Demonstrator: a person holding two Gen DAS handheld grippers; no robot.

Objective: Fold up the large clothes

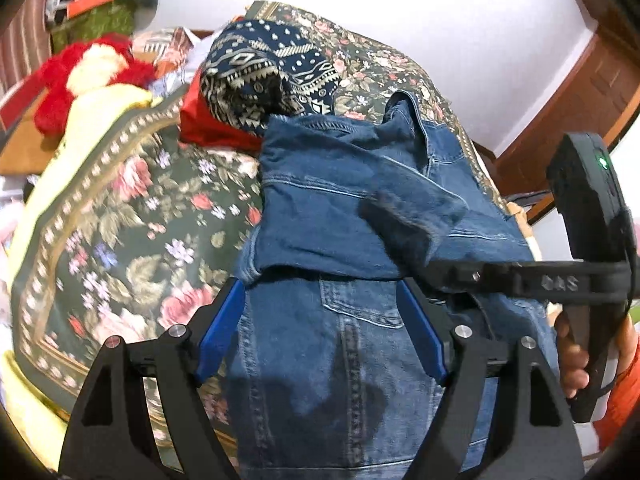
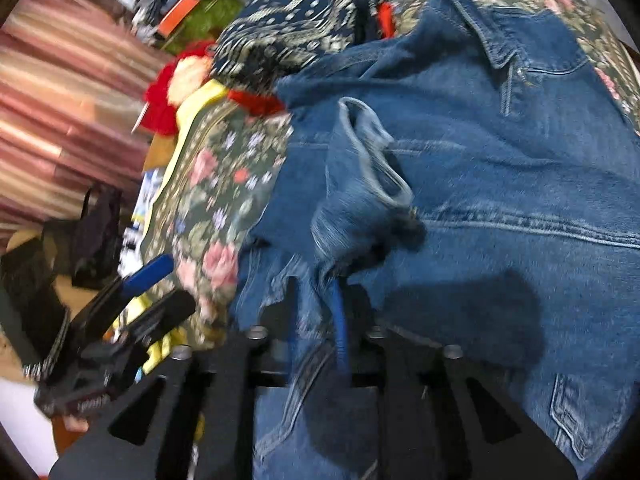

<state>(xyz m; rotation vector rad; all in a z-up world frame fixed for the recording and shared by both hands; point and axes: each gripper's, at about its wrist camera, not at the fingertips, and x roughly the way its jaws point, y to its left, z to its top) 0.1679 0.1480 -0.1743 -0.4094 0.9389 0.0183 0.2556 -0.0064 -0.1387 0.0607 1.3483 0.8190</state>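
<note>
Left wrist view: left gripper point(image 1: 320, 332) spread wide over denim jacket point(image 1: 360, 216) lying on the floral bed point(image 1: 132, 216), holding nothing, while right gripper point(image 2: 336, 312) pinches a sleeve point(image 2: 360, 184), seemingly to fold it inward.

My floral bedspread point(image 1: 132, 216) carries the denim jacket point(image 1: 340, 216) at center, patterned navy cloth point(image 1: 264, 68) above it.
</note>
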